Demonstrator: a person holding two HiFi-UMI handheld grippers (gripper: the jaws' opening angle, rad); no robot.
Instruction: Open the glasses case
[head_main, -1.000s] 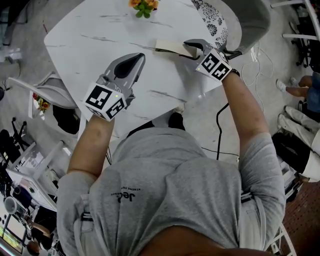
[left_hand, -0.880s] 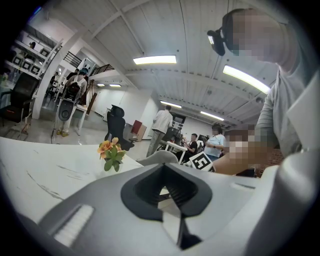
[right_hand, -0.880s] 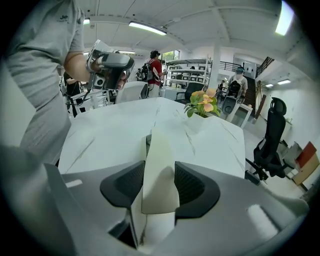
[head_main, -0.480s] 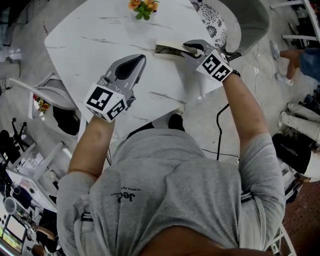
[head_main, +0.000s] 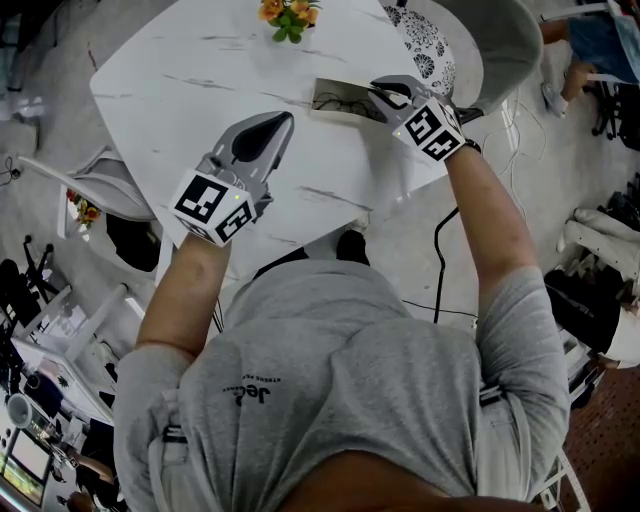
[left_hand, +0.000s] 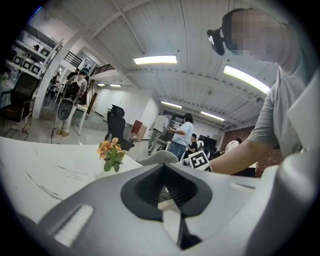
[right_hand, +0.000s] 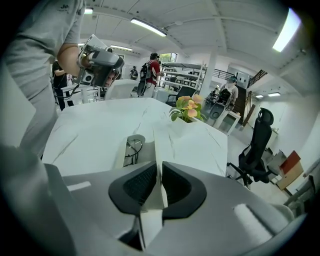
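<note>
Two grippers, head view: the left gripper (head_main: 272, 122) hovers over the middle of the white table (head_main: 170, 70); the right gripper (head_main: 377, 92) reaches to the table's far right part.
Task thing, head view: the glasses case (head_main: 338, 97) lies near the table's far right edge, at the right gripper's tips. Its inside is exposed.
Flowers, head view: small orange flowers (head_main: 285, 14) stand at the far edge, apart from the case.
Left claw, left gripper view: the jaws stand slightly apart with nothing between them.
Right claw, right gripper view: the jaws have just been closing and pinch the thin pale lid (right_hand: 160, 192) – it stands edge-on between the pads.
Case, right gripper view: it sits on the table just beyond the jaws, left of the raised lid, with glasses (right_hand: 132, 147) inside.
</note>
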